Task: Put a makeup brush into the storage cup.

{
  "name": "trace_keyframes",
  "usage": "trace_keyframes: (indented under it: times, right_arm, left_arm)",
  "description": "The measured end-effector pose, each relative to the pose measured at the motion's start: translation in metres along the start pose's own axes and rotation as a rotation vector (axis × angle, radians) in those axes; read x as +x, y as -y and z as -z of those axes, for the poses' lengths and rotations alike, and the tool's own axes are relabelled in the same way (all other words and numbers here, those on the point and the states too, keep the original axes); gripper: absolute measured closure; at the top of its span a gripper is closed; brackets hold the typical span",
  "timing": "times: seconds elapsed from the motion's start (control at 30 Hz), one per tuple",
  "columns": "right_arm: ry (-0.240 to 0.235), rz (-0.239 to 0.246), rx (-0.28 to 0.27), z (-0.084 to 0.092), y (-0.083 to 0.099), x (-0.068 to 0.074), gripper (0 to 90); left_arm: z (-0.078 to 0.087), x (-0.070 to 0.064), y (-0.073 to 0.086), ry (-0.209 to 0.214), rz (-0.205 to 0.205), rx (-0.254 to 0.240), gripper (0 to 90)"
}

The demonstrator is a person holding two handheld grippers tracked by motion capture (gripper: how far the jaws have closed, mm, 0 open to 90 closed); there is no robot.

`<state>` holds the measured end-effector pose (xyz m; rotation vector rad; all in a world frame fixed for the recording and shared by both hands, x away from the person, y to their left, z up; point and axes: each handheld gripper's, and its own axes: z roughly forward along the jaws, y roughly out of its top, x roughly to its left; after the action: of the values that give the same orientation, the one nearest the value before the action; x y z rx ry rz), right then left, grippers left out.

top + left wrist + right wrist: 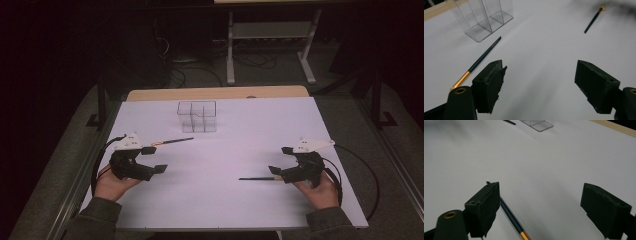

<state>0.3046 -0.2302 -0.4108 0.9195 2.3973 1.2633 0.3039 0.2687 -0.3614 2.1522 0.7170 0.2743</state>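
- Hovering over the white table [210, 200], both grippers sit near their own brush, with nothing yet picked up; I judge this the approach step, before any grasp.
- The left gripper [155, 159] has its jaws spread wide and empty. In the left gripper view, the left brush [482, 55] lies flat just beyond and outside one jaw, its gold ferrule nearest that jaw and its dark handle tip pointing at the clear organizer [484, 18].
- The right gripper [281, 161] is likewise wide open and holds nothing. The right brush [511, 216] lies flat on the table beside one jaw in the right gripper view, between the two jaws but hard against that side, not centred.
- In the high view the right brush [257, 178] points leftward from that gripper, and the left brush [172, 141] lies between the left gripper and the clear organizer [197, 116], which stands upright toward the table's far edge, with empty compartments as far as I can tell.
- The next move likely calls for shifting each gripper sideways so the handle sits midway between the jaws, lowering to the surface, then closing.
- The thin handles lie flush on the table, so the jaws need to come down low to catch them.
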Motion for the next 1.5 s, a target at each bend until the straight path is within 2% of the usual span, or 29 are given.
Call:
trace_keyframes:
  times: [0.2,0.3,0.43,0.47,0.5,0.63,0.7,0.73,0.87,0.9,1.0,1.07,1.23,1.33,1.37,1.43,1.5]
  right_arm:
    - [-0.005,0.011,0.003,0.0,-0.001,0.0,15.0]
    - [-0.008,0.007,0.004,-0.001,-0.001,0.0,15.0]
    - [-0.014,0.008,0.012,-0.001,-0.001,0.001,15.0]
    - [-0.016,0.011,0.012,-0.001,-0.001,0.002,14.9]
    - [-0.016,0.014,0.011,-0.002,-0.001,0.002,14.9]
    - [-0.015,0.018,0.012,-0.002,-0.001,0.003,14.9]
    - [-0.018,0.019,0.014,-0.002,-0.002,0.004,14.9]
    - [-0.018,0.02,0.013,-0.002,-0.002,0.004,14.9]
    - [-0.019,0.022,0.014,-0.002,-0.002,0.004,14.9]
    - [-0.019,0.022,0.015,-0.002,-0.002,0.004,14.8]
    - [-0.02,0.021,0.016,-0.002,-0.002,0.004,14.9]
    - [-0.02,0.022,0.016,-0.002,-0.002,0.004,14.9]
    - [-0.025,0.021,0.017,-0.002,-0.002,0.004,14.8]
    - [-0.024,0.019,0.012,-0.002,-0.002,0.003,14.5]
    - [-0.023,0.021,0.011,-0.002,-0.001,0.003,14.5]
    - [-0.021,0.017,0.011,-0.002,-0.002,0.003,14.5]
    - [-0.018,0.024,0.01,0.0,-0.002,0.003,14.4]
  left_arm:
    - [-0.003,0.007,-0.006,-0.002,0.002,0.02,23.6]
    - [-0.005,0.012,-0.01,0.014,-0.003,0.039,25.1]
    - [-0.008,0.017,-0.017,0.012,-0.021,0.06,25.4]
    - [-0.008,0.02,-0.019,0.007,-0.041,0.074,25.5]
    - [-0.01,0.02,-0.02,0.004,-0.028,0.07,25.7]
    - [-0.013,0.028,-0.026,-0.004,-0.05,0.102,26.6]
    - [-0.015,0.032,-0.028,-0.002,-0.042,0.105,28.0]
    - [-0.017,0.037,-0.03,-0.004,-0.059,0.125,28.6]
    - [-0.022,0.042,-0.034,0.009,-0.057,0.154,30.1]
    - [-0.024,0.044,-0.036,0.006,-0.077,0.165,31.6]
    - [-0.029,0.047,-0.042,0.012,-0.072,0.175,32.8]
    - [-0.032,0.051,-0.047,0.01,-0.099,0.196,34.4]
    - [-0.042,0.059,-0.055,0.006,-0.098,0.236,34.7]
    - [-0.047,0.063,-0.057,0.015,-0.089,0.245,35.5]
    - [-0.049,0.065,-0.058,0.016,-0.1,0.261,36.9]
    - [-0.053,0.068,-0.058,0.038,-0.08,0.273,38.3]
    - [-0.059,0.069,-0.059,0.054,-0.077,0.294,38.3]
